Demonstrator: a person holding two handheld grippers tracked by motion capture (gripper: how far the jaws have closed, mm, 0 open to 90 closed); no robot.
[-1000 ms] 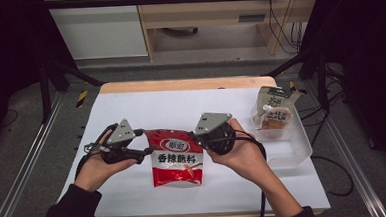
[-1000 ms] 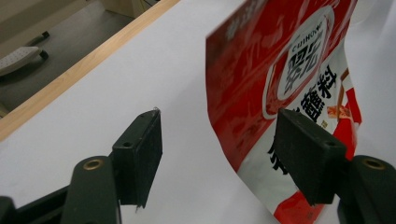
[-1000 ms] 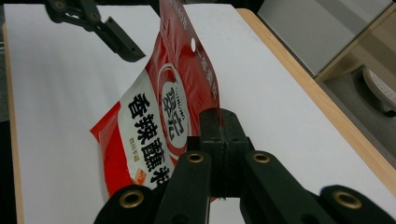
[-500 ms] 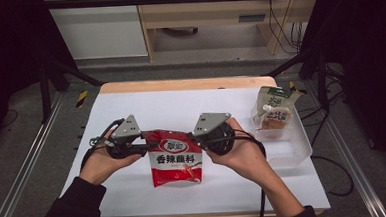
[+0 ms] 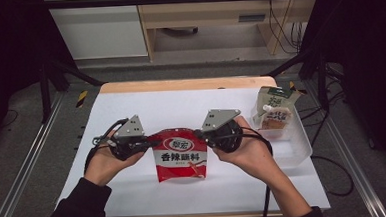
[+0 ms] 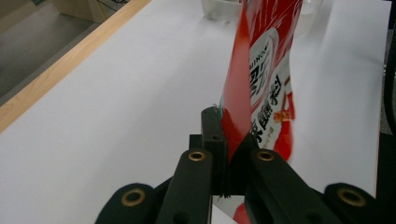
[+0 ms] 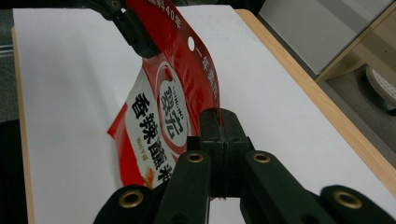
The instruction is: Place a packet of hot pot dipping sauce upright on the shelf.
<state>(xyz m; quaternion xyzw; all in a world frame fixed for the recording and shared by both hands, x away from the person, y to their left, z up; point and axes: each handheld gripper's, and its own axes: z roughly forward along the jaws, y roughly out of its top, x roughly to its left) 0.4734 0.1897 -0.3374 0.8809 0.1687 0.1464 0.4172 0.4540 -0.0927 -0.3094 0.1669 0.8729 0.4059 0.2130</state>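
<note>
Your left hand-held gripper (image 5: 144, 144) is closed on the top left corner of the red seasoning pouch (image 5: 179, 157). In the left gripper view its two black jaws are pressed together with the edge of the red seasoning pouch (image 6: 254, 88) pinched between them. Your right hand-held gripper (image 5: 201, 134) is closed on the opposite top corner, and in the right gripper view the jaws meet tightly on the upper border of the red seasoning pouch (image 7: 175, 100), just beside the small hanging hole.

You hold the pouch between the two grippers, in front of you, over the middle of the white desk (image 5: 181, 106). Its printed face with the white label and Chinese characters looks up to the high camera. The top edge is stretched between the two grippers and the lower part hangs toward you; whether the bottom touches the desk, I cannot tell. In the right gripper view you can see the left hand-held gripper (image 7: 133, 32) farther off, gripping the other corner.

Your left hand (image 5: 104, 163) and your right hand (image 5: 246, 153) come in from the bottom of the high view, with dark sleeves.

At the right side of the desk stands a clear plastic bin (image 5: 295, 145). Inside its far end there is a beige spouted pouch (image 5: 275, 110), standing upright, well apart from the red pouch.
</note>
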